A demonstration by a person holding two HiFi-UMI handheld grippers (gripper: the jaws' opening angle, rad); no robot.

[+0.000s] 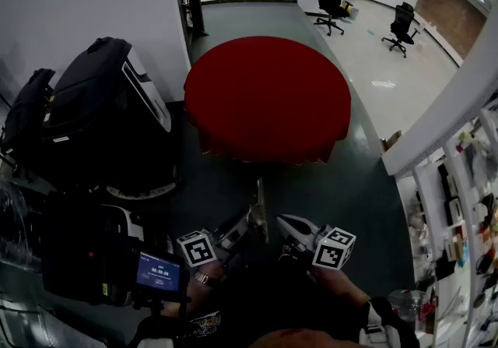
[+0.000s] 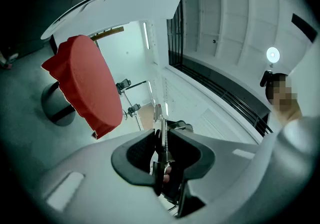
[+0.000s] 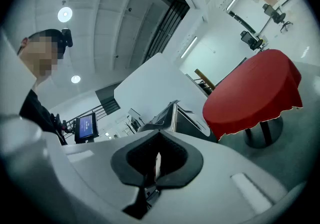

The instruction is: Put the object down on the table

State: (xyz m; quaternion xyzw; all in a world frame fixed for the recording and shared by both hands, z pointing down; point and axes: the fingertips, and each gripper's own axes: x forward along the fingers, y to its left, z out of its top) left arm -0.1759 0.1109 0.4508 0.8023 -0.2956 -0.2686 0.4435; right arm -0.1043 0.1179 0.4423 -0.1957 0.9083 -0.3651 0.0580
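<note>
My left gripper is low in the head view, shut on a thin flat metal object that stands upright out of its jaws. In the left gripper view the same metal object, narrow with a toothed edge, is pinched between the dark pads. The round table with a red cloth stands ahead of both grippers, some way off across the dark floor. It also shows as the red table and the red table in the gripper views. My right gripper is beside the left one, shut and holding nothing.
A large black-and-white machine and dark cases fill the left side. A small lit screen sits near my left hand. Two office chairs stand on the pale floor at the back. A white partition and cluttered shelves are at the right.
</note>
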